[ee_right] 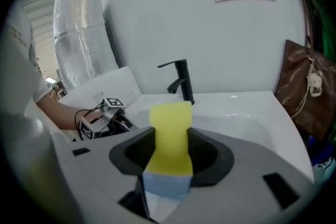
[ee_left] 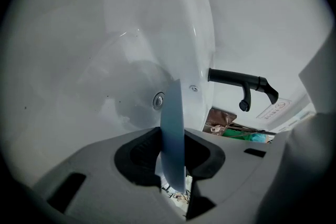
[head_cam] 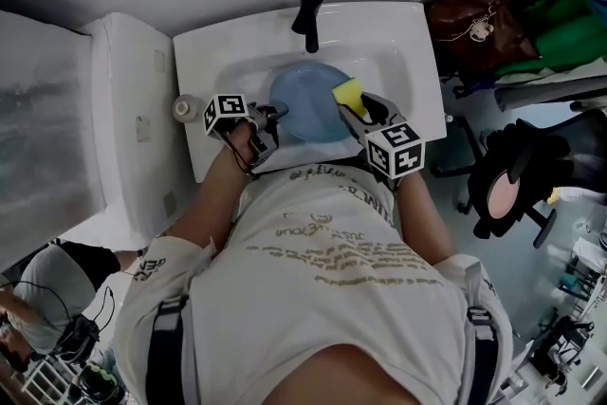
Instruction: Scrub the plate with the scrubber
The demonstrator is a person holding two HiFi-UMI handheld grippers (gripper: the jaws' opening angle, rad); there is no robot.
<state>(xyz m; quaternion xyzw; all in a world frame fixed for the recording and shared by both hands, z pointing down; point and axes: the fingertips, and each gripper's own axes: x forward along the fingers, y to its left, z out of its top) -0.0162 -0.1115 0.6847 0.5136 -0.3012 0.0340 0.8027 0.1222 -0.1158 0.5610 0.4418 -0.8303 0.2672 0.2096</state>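
Jaws of left gripper (head_cam: 274, 118) clamp the blue plate (head_cam: 305, 107) edge-on over the sink (head_cam: 410, 33); right gripper (head_cam: 358, 110) jaws squeeze the yellow scrubber (head_cam: 348, 93) by the plate's right edge, below the tap (head_cam: 309, 14).

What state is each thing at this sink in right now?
blue plate, gripped by its rim inside the sink
left gripper, shut on the blue plate
yellow scrubber, clamped between jaws
right gripper, shut on the yellow scrubber
faucet, no water running
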